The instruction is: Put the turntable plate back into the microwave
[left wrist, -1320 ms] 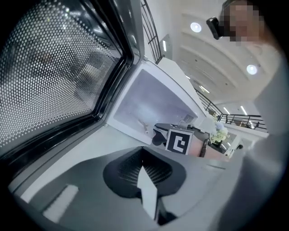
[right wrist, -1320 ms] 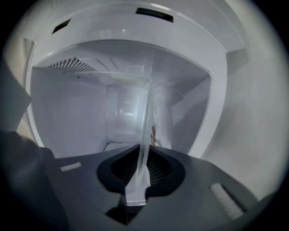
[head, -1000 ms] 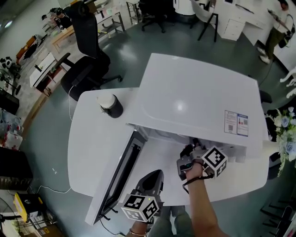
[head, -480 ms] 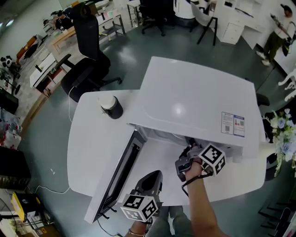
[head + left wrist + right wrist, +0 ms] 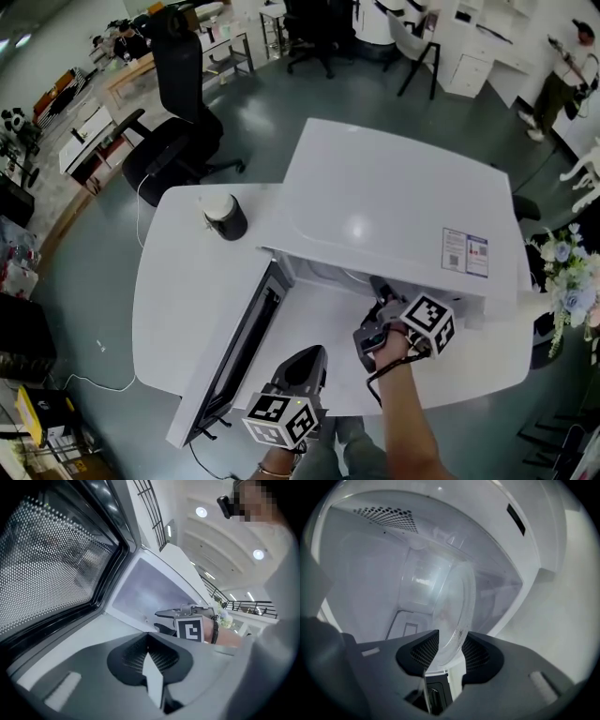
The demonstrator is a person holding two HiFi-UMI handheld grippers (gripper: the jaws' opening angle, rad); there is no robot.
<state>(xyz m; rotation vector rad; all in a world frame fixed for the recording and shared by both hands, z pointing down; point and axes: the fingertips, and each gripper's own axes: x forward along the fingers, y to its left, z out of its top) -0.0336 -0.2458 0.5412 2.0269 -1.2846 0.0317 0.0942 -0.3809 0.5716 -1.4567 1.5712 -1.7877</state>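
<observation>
- The left gripper (image 5: 315,351) hovered over the table (image 5: 178,281) beside the open microwave door (image 5: 246,352), its fingers pressed together on nothing.
- The right gripper (image 5: 449,649) reached into the microwave (image 5: 394,206). Its fingers had just been opening and stood spread.
- The glass turntable plate (image 5: 457,597) sat inside the cavity, its rim between those fingers, unpinched.

White table (image 5: 173,291); on it a white microwave (image 5: 394,202), door (image 5: 234,366) open; near it a dark white-topped jar (image 5: 225,216)
</observation>
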